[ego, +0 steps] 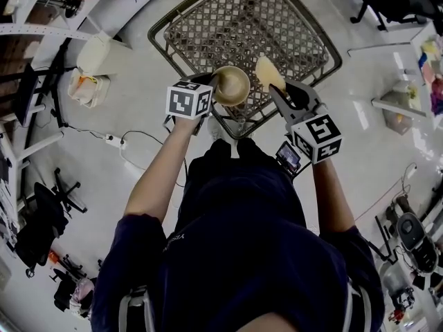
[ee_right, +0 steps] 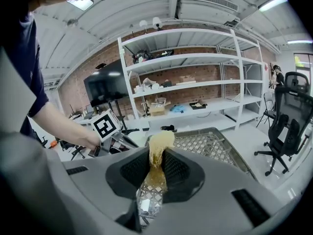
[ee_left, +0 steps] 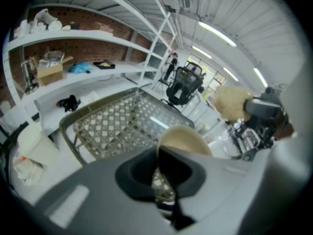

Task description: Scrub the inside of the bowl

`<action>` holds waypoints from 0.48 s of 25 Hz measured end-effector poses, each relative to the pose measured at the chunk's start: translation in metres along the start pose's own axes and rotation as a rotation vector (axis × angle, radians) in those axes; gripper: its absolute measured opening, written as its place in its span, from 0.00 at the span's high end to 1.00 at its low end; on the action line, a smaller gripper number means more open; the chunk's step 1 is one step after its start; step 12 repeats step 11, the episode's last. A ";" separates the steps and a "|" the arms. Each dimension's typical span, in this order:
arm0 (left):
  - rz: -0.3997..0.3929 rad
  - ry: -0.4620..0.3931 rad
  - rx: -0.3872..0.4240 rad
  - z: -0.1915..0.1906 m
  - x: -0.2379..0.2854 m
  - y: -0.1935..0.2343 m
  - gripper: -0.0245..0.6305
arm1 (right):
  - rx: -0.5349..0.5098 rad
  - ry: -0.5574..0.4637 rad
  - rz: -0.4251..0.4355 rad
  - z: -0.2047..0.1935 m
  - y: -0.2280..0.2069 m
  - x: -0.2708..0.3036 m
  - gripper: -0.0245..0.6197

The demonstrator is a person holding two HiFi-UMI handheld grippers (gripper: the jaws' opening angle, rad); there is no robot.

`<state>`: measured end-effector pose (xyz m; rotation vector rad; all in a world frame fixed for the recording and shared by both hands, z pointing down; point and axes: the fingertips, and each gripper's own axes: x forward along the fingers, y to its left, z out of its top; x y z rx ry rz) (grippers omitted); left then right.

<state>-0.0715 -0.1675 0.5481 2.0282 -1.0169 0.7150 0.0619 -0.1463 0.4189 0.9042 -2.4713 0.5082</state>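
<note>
Pale floor (ego: 138,68): spreads under everything in the head view.

Metal mesh table (ego: 242,26): stands straight ahead of the person on that floor. Shows a diamond lattice top inside a raised rim; loses the middle of its near edge behind the bowl and both grippers.

Shelving (ee_right: 195,82): lines the brick wall beyond the table's far edge, loaded with boxes and clutter too small to tell. Dark screen (ee_right: 105,87) beside it. Black office chair (ee_right: 288,116) beyond the table's right side.

Left gripper (ego: 210,83): hangs above the table's near edge, half covered by its own marker cube (ego: 188,100). Jaws clamped on the rim of the bowl (ego: 232,85), one inside, one outside. Tan bowl held in the air over that near edge, mouth up toward the head camera. Blocks part of the lattice in the left gripper view.

Right gripper (ego: 275,92): hangs to the right at about the same height, jaws pinching a yellow sponge (ego: 268,72). Sponge pokes up past the fingertips, just beside the bowl's right rim, with a narrow gap between them.

White bag (ego: 86,85): sits on the floor off the table's left side.

Power strip (ego: 113,142): lies nearer the person, cable trailing away.
</note>
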 end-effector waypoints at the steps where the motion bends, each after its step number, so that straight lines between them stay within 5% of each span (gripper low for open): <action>1: 0.000 -0.002 -0.001 0.000 0.000 -0.001 0.94 | -0.002 -0.001 0.002 0.001 0.000 0.001 0.86; 12: -0.006 -0.008 -0.009 -0.001 0.004 -0.008 0.94 | -0.018 0.010 0.010 -0.004 0.002 -0.001 0.86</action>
